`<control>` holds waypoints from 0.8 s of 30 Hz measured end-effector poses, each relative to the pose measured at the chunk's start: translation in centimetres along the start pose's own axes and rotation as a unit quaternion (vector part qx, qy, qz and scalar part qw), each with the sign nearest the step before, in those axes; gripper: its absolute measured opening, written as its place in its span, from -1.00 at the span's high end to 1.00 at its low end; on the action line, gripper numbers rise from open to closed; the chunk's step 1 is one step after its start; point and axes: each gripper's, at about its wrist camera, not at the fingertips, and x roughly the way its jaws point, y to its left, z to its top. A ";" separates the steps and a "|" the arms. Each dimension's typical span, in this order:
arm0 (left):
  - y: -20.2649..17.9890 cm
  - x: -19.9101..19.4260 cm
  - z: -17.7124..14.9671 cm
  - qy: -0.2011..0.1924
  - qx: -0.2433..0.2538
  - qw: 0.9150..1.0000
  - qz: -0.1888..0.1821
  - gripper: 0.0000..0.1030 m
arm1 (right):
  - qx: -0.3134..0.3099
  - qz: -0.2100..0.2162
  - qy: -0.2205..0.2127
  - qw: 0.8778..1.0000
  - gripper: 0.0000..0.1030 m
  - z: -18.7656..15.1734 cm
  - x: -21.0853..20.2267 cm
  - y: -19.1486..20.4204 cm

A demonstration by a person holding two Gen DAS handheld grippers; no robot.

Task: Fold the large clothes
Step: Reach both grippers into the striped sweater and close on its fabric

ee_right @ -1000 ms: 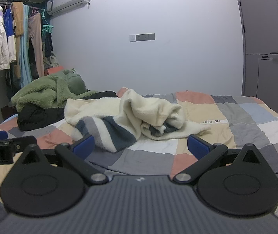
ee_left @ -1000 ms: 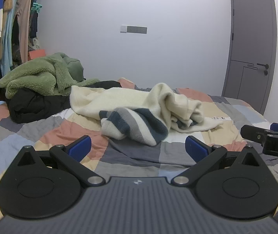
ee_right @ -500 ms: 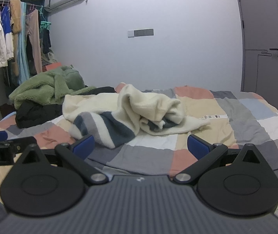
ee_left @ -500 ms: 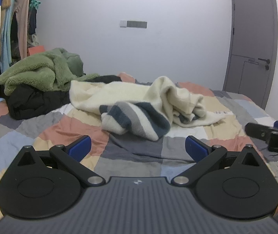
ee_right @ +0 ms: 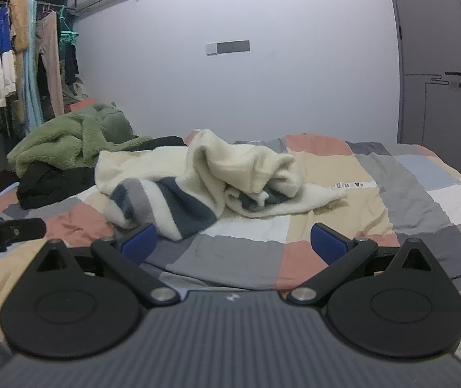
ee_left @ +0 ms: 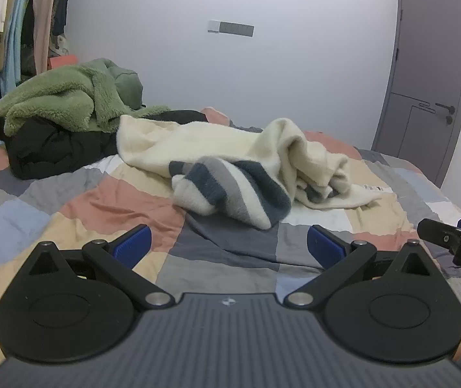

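In the left wrist view, the left gripper [ee_left: 227, 245] is held low and level above the bed [ee_left: 107, 203], pointing toward the far wall. Its blue fingers [ee_left: 131, 242] stand wide apart and hold nothing. The cream sweater [ee_left: 230, 158] (with dark blue and grey stripes on one part) lies crumpled in the middle of the bed, a little ahead of the fingers and not touching them. A green fleece [ee_left: 65, 97] lies on a black garment [ee_left: 52, 148] at the far left. The tip of the right gripper shows at the right edge.

In the right wrist view, the right gripper [ee_right: 233, 242] is also low and level, its fingers [ee_right: 327, 242] spread wide and empty. The cream sweater [ee_right: 211, 168] is just ahead, slightly left. A grey door [ee_right: 437, 64] stands at the right.
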 end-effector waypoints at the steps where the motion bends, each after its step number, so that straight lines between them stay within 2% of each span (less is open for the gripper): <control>1: 0.1 0.2 0.0 0.002 -0.002 1.000 0.000 -1.00 | 0.002 0.001 0.001 1.000 -1.00 -0.1 0.3 -0.1; 14: 0.3 3.8 0.2 0.019 -0.011 1.000 0.003 -1.00 | 0.023 0.014 0.038 0.999 -1.00 -0.3 3.5 -0.9; 21: -1.2 8.3 1.5 0.019 0.021 1.000 -0.009 -1.00 | 0.039 0.013 0.059 0.997 -1.00 0.7 6.3 -1.5; 24: -1.2 10.2 2.0 0.022 0.020 1.000 -0.008 -1.00 | 0.043 0.007 0.062 0.997 -1.00 1.5 7.6 -1.9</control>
